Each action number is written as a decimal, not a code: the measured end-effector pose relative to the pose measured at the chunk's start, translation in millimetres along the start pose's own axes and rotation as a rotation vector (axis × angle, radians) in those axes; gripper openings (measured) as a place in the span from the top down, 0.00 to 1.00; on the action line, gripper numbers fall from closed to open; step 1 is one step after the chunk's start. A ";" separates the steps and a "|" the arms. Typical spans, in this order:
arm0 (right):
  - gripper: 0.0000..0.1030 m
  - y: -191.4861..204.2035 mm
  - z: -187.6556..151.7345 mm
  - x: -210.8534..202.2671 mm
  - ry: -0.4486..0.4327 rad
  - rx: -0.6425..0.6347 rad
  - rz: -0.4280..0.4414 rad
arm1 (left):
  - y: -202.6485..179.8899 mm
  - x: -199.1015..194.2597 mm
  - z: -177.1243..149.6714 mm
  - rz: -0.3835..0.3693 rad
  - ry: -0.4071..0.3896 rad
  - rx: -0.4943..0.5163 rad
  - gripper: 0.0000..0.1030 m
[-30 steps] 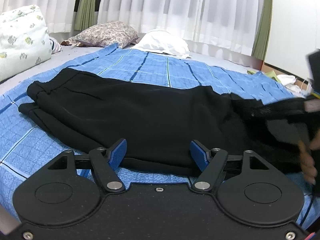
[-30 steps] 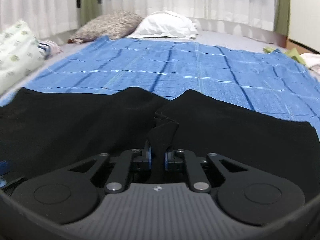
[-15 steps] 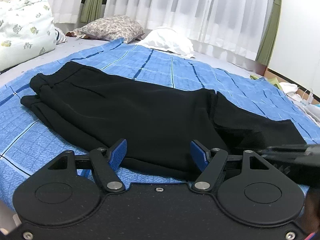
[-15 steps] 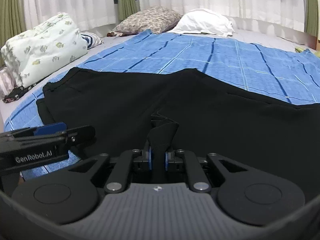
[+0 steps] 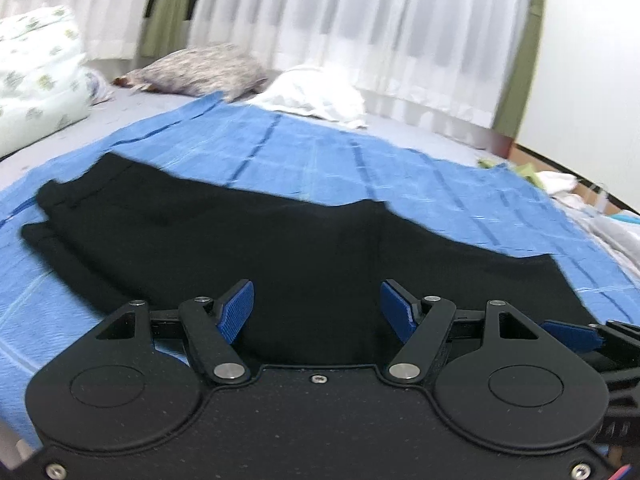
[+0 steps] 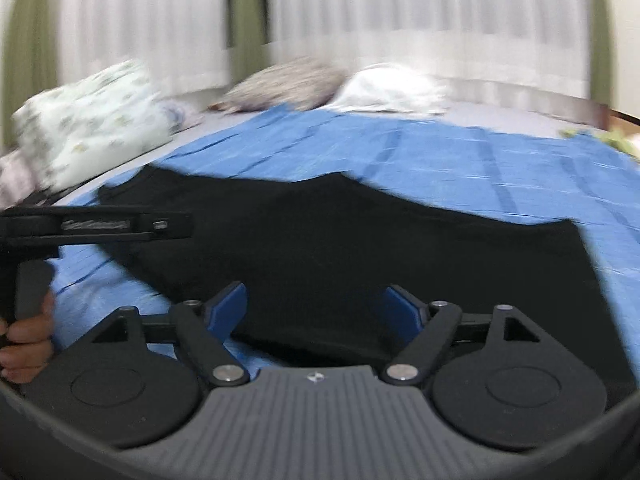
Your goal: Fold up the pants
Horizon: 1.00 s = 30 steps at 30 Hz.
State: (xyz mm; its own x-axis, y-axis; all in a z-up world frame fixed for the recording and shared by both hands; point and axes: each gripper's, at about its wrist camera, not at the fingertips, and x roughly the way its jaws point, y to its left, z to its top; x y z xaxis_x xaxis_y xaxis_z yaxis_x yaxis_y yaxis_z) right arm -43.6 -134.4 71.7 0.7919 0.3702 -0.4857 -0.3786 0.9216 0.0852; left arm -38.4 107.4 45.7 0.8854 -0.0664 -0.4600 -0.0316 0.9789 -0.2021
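While white curtains (image 5: 360,32) fill the far wall, a bed (image 5: 420,132) takes up most of both views, its grey sheet covered by a blue checked blanket (image 5: 360,168). On that blanket lie the black pants (image 5: 248,240), spread flat and folded lengthwise, with the waistband end at the far left and the other end reaching the near right. A pale flowered quilt (image 5: 36,76) is bundled at the left edge of the bed. Two pillows sit at the head: a grey patterned pillow (image 5: 204,68) and, just beside it, a white pillow (image 5: 316,96).

Nearer the camera, the left hand-held gripper (image 5: 318,312) hangs over the near edge of the pants with its blue pads spread apart and nothing pinched between them. The right hand-held gripper (image 6: 316,312) is opening, its pads wide apart above the dark cloth and not pressing it. At the lower left of the right wrist view, a hand (image 6: 28,344) grips the handle of the left tool.
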 end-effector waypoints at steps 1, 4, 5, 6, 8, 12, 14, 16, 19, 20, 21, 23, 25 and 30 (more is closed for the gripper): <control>0.16 -8.8 -1.2 -4.4 -0.008 0.015 -0.043 | -9.4 1.9 0.0 -0.015 0.000 0.013 0.33; 0.16 -35.8 -5.4 -12.6 -0.014 0.058 -0.169 | -36.2 6.3 -4.7 -0.030 0.005 0.061 0.34; 0.16 -43.6 -7.7 -14.1 -0.011 0.070 -0.202 | -45.6 8.5 -7.0 -0.038 0.009 0.081 0.34; 0.16 -50.9 -10.6 -15.5 -0.009 0.079 -0.234 | -53.8 10.4 -10.2 -0.047 0.012 0.099 0.34; 0.16 -62.2 -16.6 -17.6 -0.006 0.095 -0.279 | -70.5 16.5 -16.4 -0.052 0.030 0.146 0.34; 0.16 -73.7 -29.5 -14.2 0.022 0.103 -0.329 | -91.2 30.6 -30.2 -0.020 0.084 0.199 0.37; 0.16 -76.1 -37.6 -11.4 0.041 0.101 -0.347 | -95.1 36.2 -36.5 0.001 0.110 0.203 0.37; 0.14 -75.4 -42.1 -11.0 0.028 0.092 -0.353 | -95.2 40.3 -40.5 0.022 0.126 0.206 0.37; 0.12 -73.1 -46.5 -11.0 0.020 0.082 -0.353 | -91.4 42.0 -42.1 0.023 0.124 0.211 0.37; 0.11 -73.3 -47.4 -9.7 0.018 0.082 -0.352 | -92.0 42.7 -42.6 0.023 0.124 0.211 0.37; 0.11 -73.6 -48.1 -8.9 0.015 0.083 -0.350 | -89.8 42.6 -41.4 0.022 0.124 0.211 0.37; 0.10 -74.7 -49.6 -7.6 0.008 0.086 -0.347 | -89.5 43.5 -41.9 0.022 0.121 0.211 0.36; 0.09 -75.3 -51.3 -6.9 -0.001 0.079 -0.344 | -89.3 43.6 -40.9 0.023 0.120 0.214 0.36; 0.08 -72.8 -49.2 -6.0 -0.004 0.075 -0.355 | -89.8 44.4 -40.2 0.024 0.121 0.217 0.36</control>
State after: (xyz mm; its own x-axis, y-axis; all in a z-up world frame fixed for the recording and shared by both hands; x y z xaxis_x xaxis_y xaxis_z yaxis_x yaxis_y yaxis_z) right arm -44.3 -209.4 25.7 0.8697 0.0260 -0.4929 -0.0439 0.9987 -0.0248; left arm -14.8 8.8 8.7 0.8231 -0.0522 -0.5655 0.0596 0.9982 -0.0054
